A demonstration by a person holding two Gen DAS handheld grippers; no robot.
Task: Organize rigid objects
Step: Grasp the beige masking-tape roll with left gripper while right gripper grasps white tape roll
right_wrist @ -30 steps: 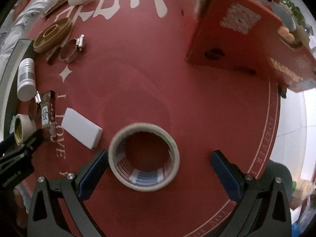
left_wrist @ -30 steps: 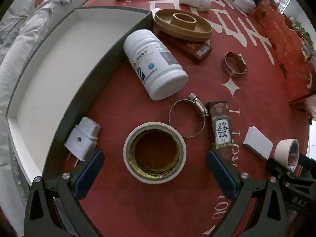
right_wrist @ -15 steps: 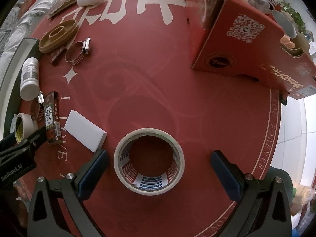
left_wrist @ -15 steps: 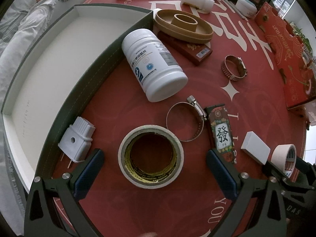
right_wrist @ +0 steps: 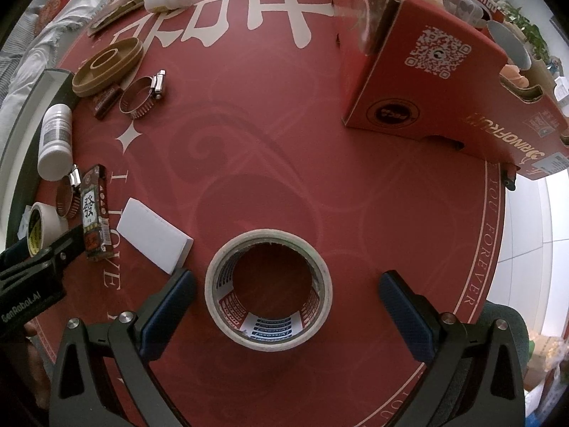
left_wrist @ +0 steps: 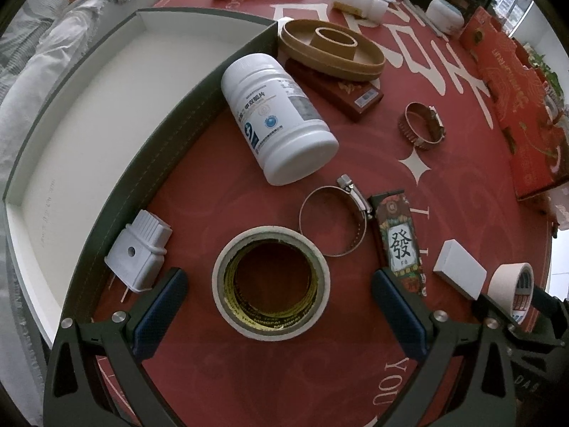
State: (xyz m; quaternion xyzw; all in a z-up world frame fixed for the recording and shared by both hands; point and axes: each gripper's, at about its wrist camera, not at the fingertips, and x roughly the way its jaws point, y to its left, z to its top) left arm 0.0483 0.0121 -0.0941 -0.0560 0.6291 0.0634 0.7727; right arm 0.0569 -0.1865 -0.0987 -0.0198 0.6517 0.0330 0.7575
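My left gripper (left_wrist: 277, 306) is open, its fingers either side of a cream tape roll with a yellow core (left_wrist: 271, 283) lying flat on the red mat. My right gripper (right_wrist: 287, 302) is open around a second cream tape roll with red and blue print inside (right_wrist: 268, 289); this roll also shows in the left wrist view (left_wrist: 512, 286). A white pill bottle (left_wrist: 279, 119) lies on its side beside the dark-walled white tray (left_wrist: 89, 114). A white plug adapter (left_wrist: 137, 251) lies by the tray wall.
A hose clamp (left_wrist: 334, 222), a mahjong-print pack (left_wrist: 398, 243), a white block (left_wrist: 458, 270), a second clamp (left_wrist: 421, 126), a tan spool (left_wrist: 330, 49) on a red-brown box (left_wrist: 338, 87), and a red carton (right_wrist: 419, 71) lie on the mat.
Both grippers have lifted and drawn back a little, so more of the table shows. Both tape rolls stay between the open fingers.
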